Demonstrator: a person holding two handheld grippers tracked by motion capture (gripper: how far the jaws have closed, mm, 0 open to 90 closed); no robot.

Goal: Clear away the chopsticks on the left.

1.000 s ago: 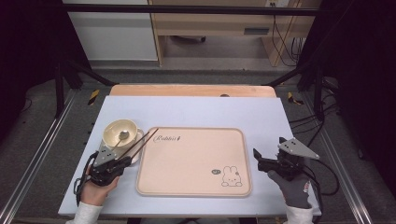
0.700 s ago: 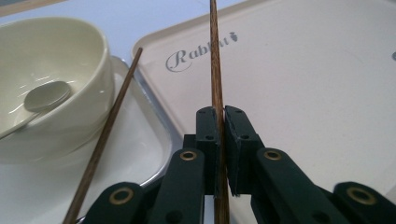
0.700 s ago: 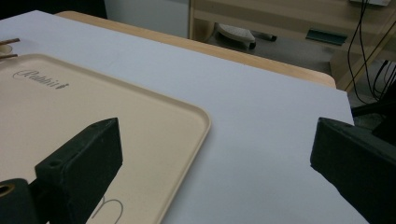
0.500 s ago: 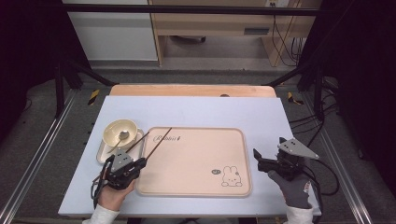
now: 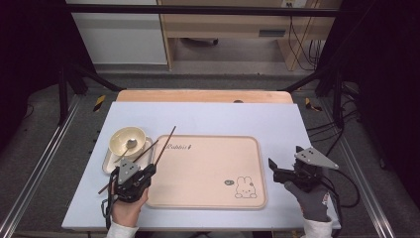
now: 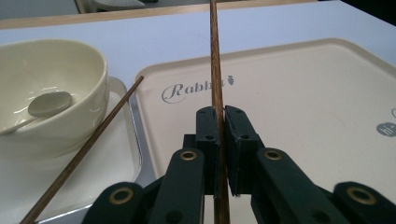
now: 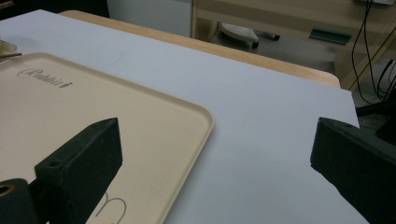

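Currently, the left gripper has its jaws pressed together on a brown wooden chopstick, which is pinched between the pads and runs straight forward from them over the near left corner of the beige tray. In the high view this chopstick rises at a slant from the left gripper toward the tray's printed lettering. The right gripper is empty, its jaws spread wide above the white table just beside the tray's right edge.

Compared with the frame half a second earlier, the left gripper has shifted slightly toward the tray and the held chopstick points more steeply away from the person. The right gripper has not moved.

The held chopstick is thin, dark brown and straight, with visible wood grain. A second chopstick lies apart from it, resting across the small white tray beside the cream bowl, which contains a spoon.
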